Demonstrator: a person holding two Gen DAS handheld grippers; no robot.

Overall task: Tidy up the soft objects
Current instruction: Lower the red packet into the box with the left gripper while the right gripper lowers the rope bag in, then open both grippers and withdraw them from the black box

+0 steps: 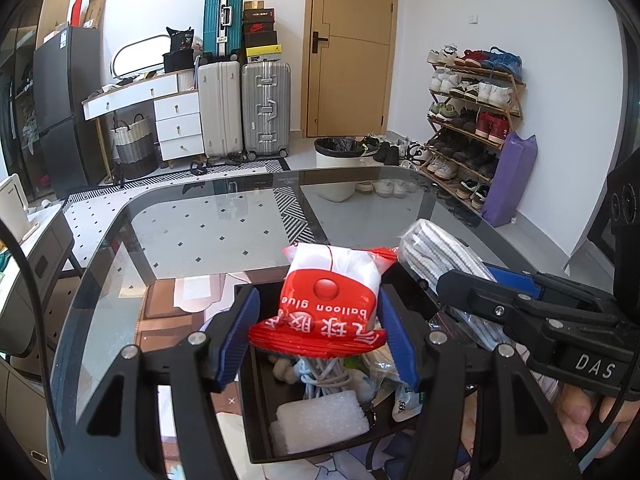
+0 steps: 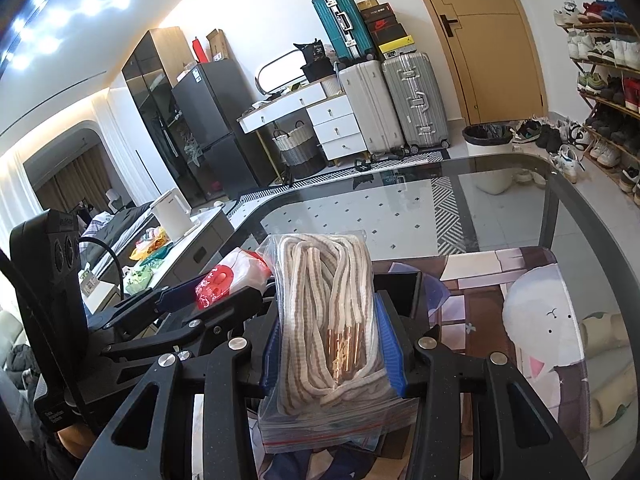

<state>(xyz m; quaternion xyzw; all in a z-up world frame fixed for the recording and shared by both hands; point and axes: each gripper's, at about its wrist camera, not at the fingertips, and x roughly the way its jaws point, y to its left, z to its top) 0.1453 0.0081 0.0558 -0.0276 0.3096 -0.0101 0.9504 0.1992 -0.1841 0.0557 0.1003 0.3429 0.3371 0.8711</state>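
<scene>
Balloon-glue packet (image 1: 332, 300), red and white, is sitting squeezed between the blue pads of the left gripper (image 1: 318, 340), hanging over the black bin (image 1: 260, 412). Just to its right, the right gripper (image 2: 334, 354) is clamping a clear zip bag of striped cord (image 2: 328, 312) between its own pads.

Both packs are slippery film, so either one could be sliding out of the jaws if the squeeze eases, and the cord bag is bulging well above and below the pads, so it could be tipping out. The two grippers are working very close together and might be knocking each other.

Below the jaws, the bin is already holding a white foam block (image 1: 320, 420) and a cable bundle. It is resting on a printed mat (image 2: 540, 320) on a glass table (image 1: 200, 216). Beyond the jaws, suitcases (image 1: 244, 108), a wooden door (image 1: 348, 48) and a shoe rack (image 1: 472, 120) are lining the wall.
</scene>
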